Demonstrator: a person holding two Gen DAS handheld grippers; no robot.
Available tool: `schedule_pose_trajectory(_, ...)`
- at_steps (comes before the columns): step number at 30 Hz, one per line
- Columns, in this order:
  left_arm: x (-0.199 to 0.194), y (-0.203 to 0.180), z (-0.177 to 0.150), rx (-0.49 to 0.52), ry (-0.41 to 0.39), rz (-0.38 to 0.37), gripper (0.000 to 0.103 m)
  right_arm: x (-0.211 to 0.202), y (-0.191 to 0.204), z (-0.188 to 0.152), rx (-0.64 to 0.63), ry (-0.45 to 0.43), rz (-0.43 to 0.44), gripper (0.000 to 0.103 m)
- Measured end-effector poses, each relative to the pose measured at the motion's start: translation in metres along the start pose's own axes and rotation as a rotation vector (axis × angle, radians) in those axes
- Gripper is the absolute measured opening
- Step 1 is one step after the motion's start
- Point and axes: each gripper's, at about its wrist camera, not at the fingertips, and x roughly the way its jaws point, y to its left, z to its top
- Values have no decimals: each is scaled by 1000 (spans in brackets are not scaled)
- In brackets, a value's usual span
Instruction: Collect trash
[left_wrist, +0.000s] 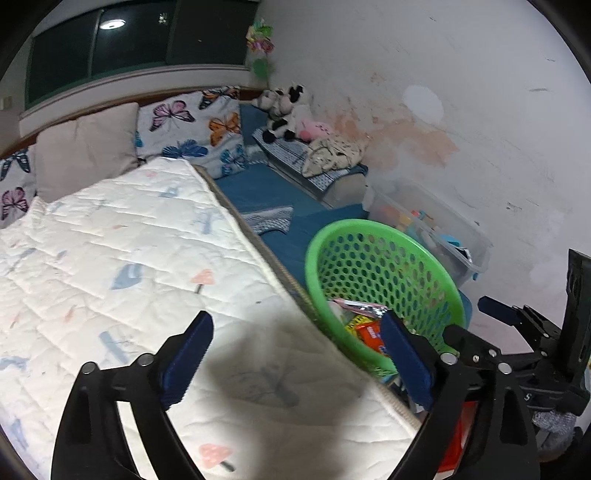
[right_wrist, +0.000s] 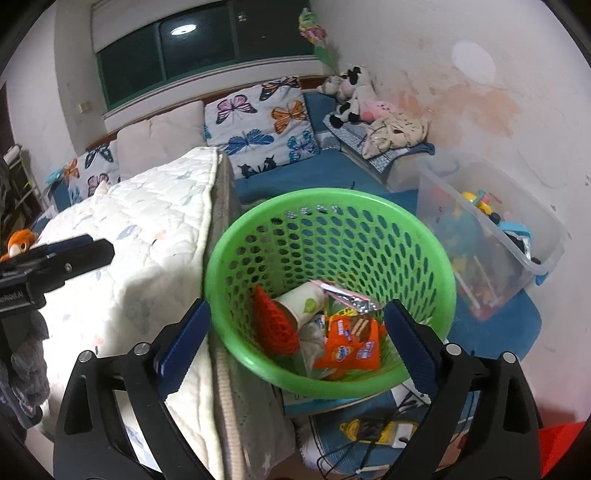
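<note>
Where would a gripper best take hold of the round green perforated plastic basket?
By the green plastic basket's thin rim, probably at its near edge, coming from above: one finger inside, one outside. The basket tilts toward the camera, the wall is thin, and the body is too wide to span.

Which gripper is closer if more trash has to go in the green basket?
The right gripper, probably. It is open and the green basket lies straight ahead of it. The left gripper, also open, faces the white quilt, with the basket off to its side.

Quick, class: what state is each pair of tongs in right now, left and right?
Left tongs: open, nothing between them, over the white quilt.
Right tongs: open, empty, above the green basket.
</note>
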Motion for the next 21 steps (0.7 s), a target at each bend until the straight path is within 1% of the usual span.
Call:
schedule_pose_trajectory(2,-7,5,-2,-2,-13,18,93,-2,10,-1,-25,-8,-3,98)
schedule_pose_trajectory(5,-18,11,-4,-1,-37,67,95,-4,22,-2,-52,-20,-2,98)
schedule_pose_trajectory(9,-30,22,-9,-13,-54,116,96,-6,36,-3,-77,-33,-2,98)
schedule_pose_trajectory(17,-59,45,-19,-46,-92,215,96,-12,57,-7,-79,-38,32,99)
schedule_pose_trajectory(21,-71,52,-24,-62,-106,250,96,-16,74,-12,-106,-43,44,99)
